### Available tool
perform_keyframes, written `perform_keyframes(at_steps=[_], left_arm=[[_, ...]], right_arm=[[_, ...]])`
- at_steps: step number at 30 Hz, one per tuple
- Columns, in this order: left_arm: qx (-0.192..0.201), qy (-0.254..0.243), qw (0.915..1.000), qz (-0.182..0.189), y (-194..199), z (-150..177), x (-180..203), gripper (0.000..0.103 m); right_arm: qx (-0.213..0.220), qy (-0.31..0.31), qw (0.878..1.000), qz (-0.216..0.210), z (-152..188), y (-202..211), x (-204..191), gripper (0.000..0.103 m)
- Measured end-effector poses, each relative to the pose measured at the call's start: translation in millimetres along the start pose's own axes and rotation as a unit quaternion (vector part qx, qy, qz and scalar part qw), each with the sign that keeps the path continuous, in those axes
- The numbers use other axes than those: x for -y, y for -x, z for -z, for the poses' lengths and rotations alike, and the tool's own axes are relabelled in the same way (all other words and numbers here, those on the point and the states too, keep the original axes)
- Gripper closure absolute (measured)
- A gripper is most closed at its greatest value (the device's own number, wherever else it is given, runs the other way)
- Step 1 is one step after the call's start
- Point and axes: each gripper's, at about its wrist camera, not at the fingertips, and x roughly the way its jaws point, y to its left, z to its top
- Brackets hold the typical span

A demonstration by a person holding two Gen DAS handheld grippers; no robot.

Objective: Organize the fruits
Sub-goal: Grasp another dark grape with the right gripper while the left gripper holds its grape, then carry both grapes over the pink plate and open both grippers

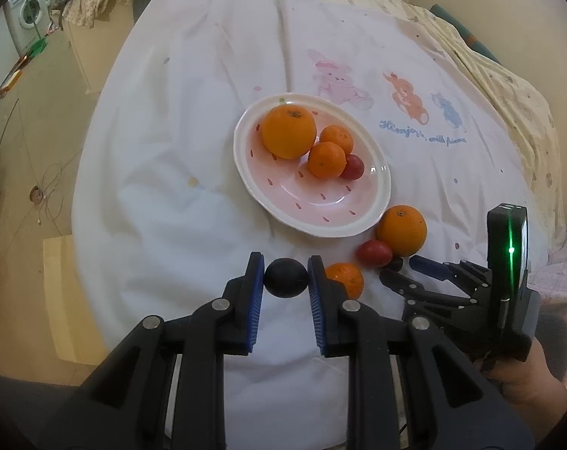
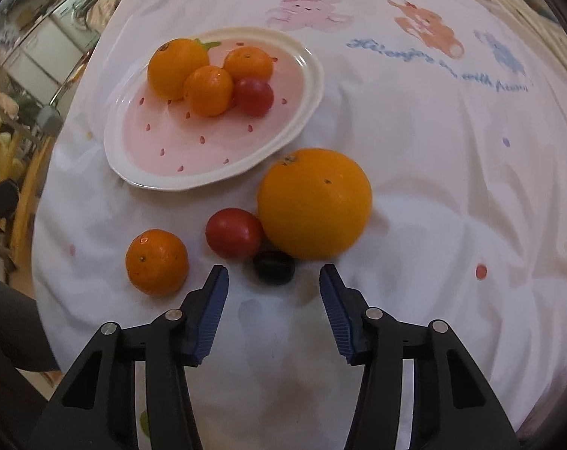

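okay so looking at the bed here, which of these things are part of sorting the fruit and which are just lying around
Part of the job:
- plate with two oranges-size fruits, a small one and a red one on it
- big orange, red fruit, small orange, dark fruit, all on the sheet
- dark fruit held in the left gripper
- right gripper, open

Just lying about:
- washing machine
- cable on the floor

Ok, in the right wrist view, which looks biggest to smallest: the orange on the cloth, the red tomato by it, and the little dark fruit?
1. Big orange, clearly largest.
2. Red tomato.
3. Dark fruit, smallest.
All three sit close together, so nearness hardly skews this.
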Motion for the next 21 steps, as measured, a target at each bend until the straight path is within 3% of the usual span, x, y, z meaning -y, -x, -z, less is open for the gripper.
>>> perform_keyframes(at_steps=[5, 10, 15, 21], left_arm=[[-0.002, 0.005, 1.0, -0.001, -1.8, -1.1, -2.8, 0.083], [0.0, 0.0, 1.0, -0.006, -2.7, -1.0, -2.1, 0.083], [-0.001, 0.0, 0.9999, -0.012, -5.0, 0.1, -1.4, 0.083], [0.002, -0.007, 0.9997, -0.025, -8.4, -0.5, 0.0, 0.083]], right_arm=[[-0.007, 0.008, 1.0, 0.01, -2.7, -8.7, -2.8, 0.063], [-0.007, 0.014, 1.0, 0.018, -3.8, -16.3, -6.9, 0.066], [-0.005, -0.004, 1.0, -0.002, -2.4, -12.5, -2.8, 0.077], [-0.003, -0.012, 1.0, -0.018, 1.9, -4.6, 0.6, 0.077]])
